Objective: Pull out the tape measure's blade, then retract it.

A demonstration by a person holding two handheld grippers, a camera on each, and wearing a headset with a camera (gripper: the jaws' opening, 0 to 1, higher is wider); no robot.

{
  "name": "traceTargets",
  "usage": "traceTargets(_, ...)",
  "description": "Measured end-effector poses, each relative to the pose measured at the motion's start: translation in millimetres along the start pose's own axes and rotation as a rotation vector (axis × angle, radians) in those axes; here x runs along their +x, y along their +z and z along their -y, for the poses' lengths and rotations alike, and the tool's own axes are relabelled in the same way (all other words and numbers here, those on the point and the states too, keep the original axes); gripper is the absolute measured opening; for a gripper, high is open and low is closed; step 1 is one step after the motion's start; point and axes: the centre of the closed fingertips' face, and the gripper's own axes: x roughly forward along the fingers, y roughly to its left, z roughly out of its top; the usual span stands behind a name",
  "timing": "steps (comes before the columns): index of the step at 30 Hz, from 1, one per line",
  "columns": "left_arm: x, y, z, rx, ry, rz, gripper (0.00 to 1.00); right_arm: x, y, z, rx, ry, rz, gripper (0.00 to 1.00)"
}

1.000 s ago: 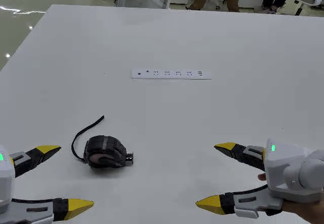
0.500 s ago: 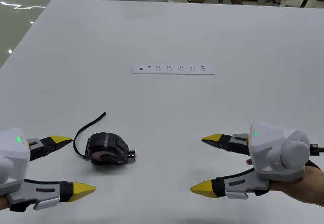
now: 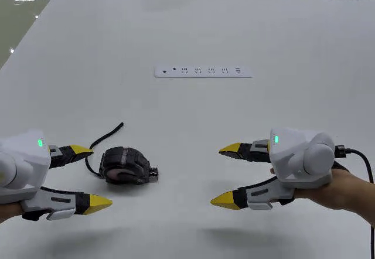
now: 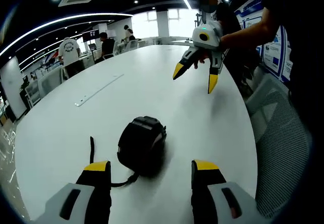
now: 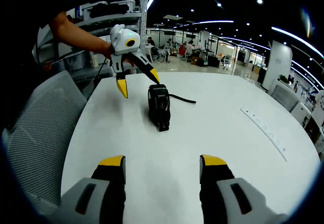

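- Looking down, we see the left gripper (image 3: pixel 96 176) cut off at 9 o'clock, jaws apart.
- Right gripper (image 3: pixel 218 176): jaws apart, empty.
- Tape measure (image 3: pixel 124 165) lies just ahead of the left gripper, long axis and mouth toward 3 o'clock.

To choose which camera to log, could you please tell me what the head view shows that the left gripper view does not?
Head view adds: the left gripper with its white body, and the blade tip on the black rubber-cased tape measure. Left gripper view adds: a grey mesh chair and people at distant desks. Shared: the tape measure, its black cord, the open-fingered right gripper, the white power strip, the white table.
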Motion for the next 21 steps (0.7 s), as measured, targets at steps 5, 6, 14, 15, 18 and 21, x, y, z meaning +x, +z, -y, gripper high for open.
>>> traceTargets(5, 6.2, -0.4, -2.2, 0.023, -0.020, -0.020, 0.59, 10.6, 2.8, 2.9, -0.011, 0.016, 0.001, 0.56)
traceTargets(6, 8.5, -0.6, -3.7, 0.032, -0.026, -0.027, 0.58, 14.8, 3.3, 3.6, -0.026, 0.023, -0.003, 0.55)
traceTargets(14, 19.4, -3.6, -12.9, 0.070, -0.061, -0.066, 0.53, 32.9, 5.4, 9.4, -0.055, 0.046, -0.013, 0.49)
traceTargets(15, 20.3, -4.2, -13.6, 0.079, -0.067, -0.073, 0.52, 34.8, 6.0, 10.0, -0.055, 0.048, -0.013, 0.48)
traceTargets(18, 23.8, -4.8, -16.5, 0.105, -0.085, -0.091, 0.48, 42.8, 8.1, 11.8, -0.057, 0.055, -0.012, 0.47)
traceTargets(21, 26.3, -4.2, -17.7, 0.126, -0.098, -0.100, 0.47, 49.2, 9.1, 12.4, -0.057, 0.064, -0.011, 0.46)
